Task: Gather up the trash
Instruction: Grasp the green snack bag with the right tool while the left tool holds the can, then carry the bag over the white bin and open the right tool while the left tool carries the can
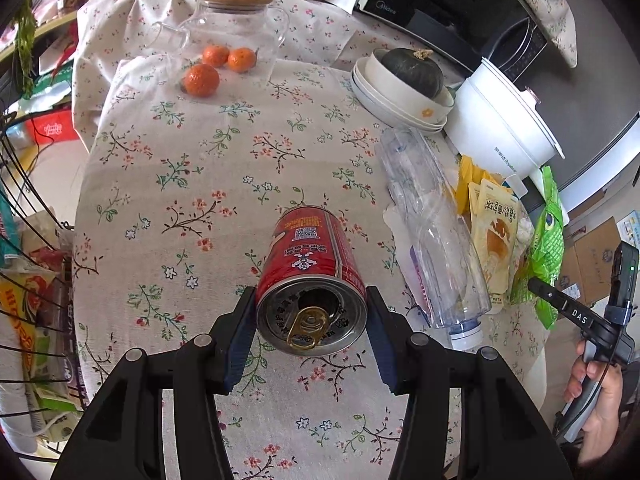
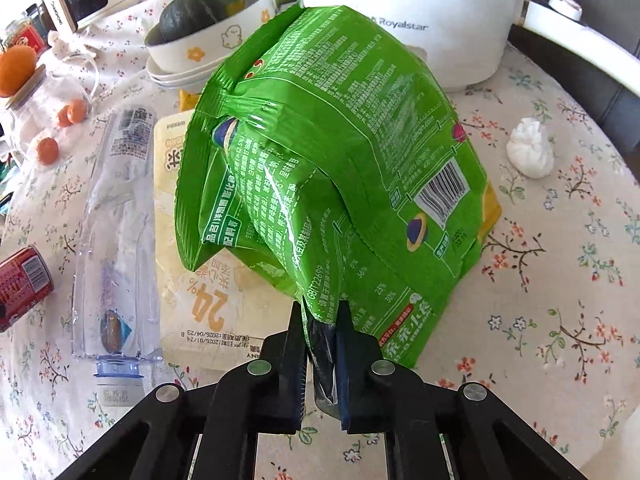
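A red drink can (image 1: 312,280) is shown gripped across its opened top end by the left gripper (image 1: 311,334), both pads pressed against its sides, so that the can is carried lying lengthwise above the flowered tablecloth (image 1: 192,184); whether its far end touches the cloth cannot be told. The can is judged light and probably empty, rigid enough at the rim but thin-walled and easily dented along the body, and smooth enough to slip; a hold near the stiffer rim, as seen here, is considered suitable. A green snack bag (image 2: 332,168) is shown pinched by its crimped edge in the right gripper (image 2: 320,344), whose fingers are pressed nearly together on the film. The bag is judged very light, limp and crinkly, sagging from the held seam, with a glossy surface that may slide out; the doubled seam is taken to be the firmest place to hold. Other rubbish lies on the table between the two grippers: a flattened clear plastic bottle (image 2: 116,220) and a yellow wrapper (image 2: 192,280) beside it, with a crumpled white tissue (image 2: 530,152) well apart to the right. A wire basket (image 1: 28,280) holding wrappers is seen at the table's left edge.
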Demonstrator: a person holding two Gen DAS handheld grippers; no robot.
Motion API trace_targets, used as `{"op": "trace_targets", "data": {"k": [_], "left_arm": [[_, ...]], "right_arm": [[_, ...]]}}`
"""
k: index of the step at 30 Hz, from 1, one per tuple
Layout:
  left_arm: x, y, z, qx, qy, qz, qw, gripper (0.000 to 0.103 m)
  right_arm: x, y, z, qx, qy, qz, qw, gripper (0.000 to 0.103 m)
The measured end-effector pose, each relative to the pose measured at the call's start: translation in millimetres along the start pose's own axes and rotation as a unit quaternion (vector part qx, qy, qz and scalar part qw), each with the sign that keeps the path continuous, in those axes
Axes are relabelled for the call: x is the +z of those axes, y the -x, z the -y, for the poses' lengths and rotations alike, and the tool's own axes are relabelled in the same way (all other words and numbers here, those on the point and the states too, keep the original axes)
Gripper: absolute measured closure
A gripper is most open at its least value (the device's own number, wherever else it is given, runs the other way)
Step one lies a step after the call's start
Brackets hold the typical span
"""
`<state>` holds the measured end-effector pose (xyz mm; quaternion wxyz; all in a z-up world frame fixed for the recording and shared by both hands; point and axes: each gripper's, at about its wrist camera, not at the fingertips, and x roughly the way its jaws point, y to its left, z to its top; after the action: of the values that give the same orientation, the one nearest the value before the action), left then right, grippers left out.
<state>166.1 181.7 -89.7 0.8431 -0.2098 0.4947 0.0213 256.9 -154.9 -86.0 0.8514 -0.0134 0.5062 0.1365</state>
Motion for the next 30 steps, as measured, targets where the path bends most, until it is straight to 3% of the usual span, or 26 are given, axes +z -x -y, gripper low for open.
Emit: {"op": "trace_targets", "data": {"k": [5,11,20,30], "left_arm": [[0,6,-6,-0.014,0.019,0.006,0.9997,0.048],[0,21,9,-0.026,0.003,0.023,0.9994,0.048],[-13,38,75,-0.073,-0.067,0.030,0.9947,0.048],[-42,37,152,-0.120,-0.149,0.010,0.9815,0.048]], "right_arm": [[-7,31,16,0.013,-0.012,0.025,1.000,0.093],[-16,56,29,0.021,-0.019,0.045,0.999,0.093],[-36,88,66,0.008,-0.043,0.059,0.997,0.093],[-84,124,134,-0.036,-0.093,0.058,0.993,0.093]]}}
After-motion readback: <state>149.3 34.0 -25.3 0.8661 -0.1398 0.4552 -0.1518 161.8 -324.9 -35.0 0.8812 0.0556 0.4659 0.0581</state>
